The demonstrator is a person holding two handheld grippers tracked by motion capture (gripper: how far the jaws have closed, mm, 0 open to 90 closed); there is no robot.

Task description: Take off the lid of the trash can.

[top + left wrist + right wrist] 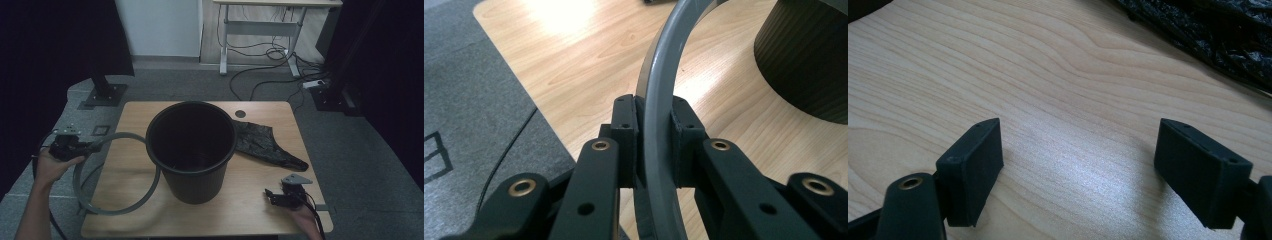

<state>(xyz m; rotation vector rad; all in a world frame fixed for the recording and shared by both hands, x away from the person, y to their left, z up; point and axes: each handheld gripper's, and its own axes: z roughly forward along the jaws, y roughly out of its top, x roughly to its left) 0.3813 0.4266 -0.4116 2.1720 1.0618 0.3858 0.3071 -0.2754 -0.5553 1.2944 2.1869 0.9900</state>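
My left gripper (89, 147) sits at about nine o'clock off the counter (260, 192), just past its left edge, and its jaws are pinched on the grey ring (150, 192); in the left gripper view the two black pads (626, 135) press on either side of the grey band (659, 100) with no gap showing. The ring curves from the gripper across the left part of the counter, its far side running up against the black bucket (192, 150), though I cannot tell whether it touches the bucket wall or passes just beside it. The bucket stands upright at the counter's middle, open mouth up. At about two o'clock from it lies a crumpled black plastic bag (262, 145), flat on the wood. My right gripper (272, 196) is at roughly five o'clock, near the counter's front right corner, its jaws spread wide over bare wood with nothing between them.
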